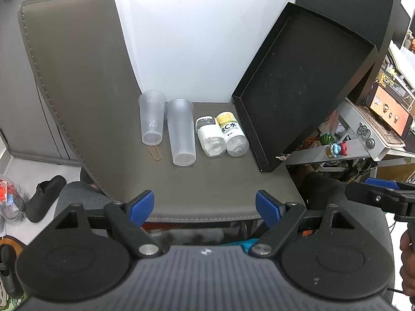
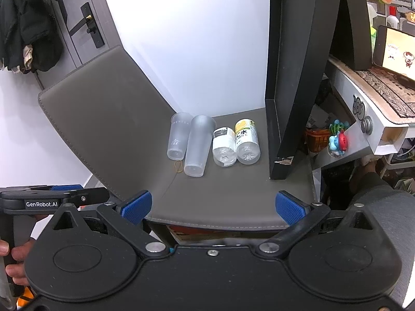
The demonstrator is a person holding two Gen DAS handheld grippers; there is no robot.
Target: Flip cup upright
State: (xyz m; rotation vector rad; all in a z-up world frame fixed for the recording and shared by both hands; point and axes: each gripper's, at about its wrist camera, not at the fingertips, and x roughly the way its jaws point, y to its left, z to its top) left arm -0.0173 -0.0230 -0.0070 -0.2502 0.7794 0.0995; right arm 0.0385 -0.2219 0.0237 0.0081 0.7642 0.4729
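Nearest the camera, the left gripper (image 1: 205,208) hangs over the front edge of a grey leather chair seat (image 1: 207,191) with its blue-padded jaws spread wide and nothing between them. The right gripper (image 2: 214,206) sits just beside it at the same front edge, jaws likewise wide apart and empty.

Farther back on the seat, well apart from both grippers and roughly straight ahead of them, lie the cups. A yellow rubber band (image 1: 155,153) rests just in front of the shorter cup. The taller frosted plastic cup (image 1: 180,132) lies on its side, base toward the grippers and mouth toward the wall. Touching its left side is the shorter clear plastic cup (image 1: 152,118), lying the same way.

To the right of the cups, two clear plastic bottles lie side by side: a white-labelled bottle (image 1: 210,136) and a yellow-labelled vitamin C drink bottle (image 1: 231,133). Beyond them, a black tray (image 1: 298,85) stands tilted on edge.
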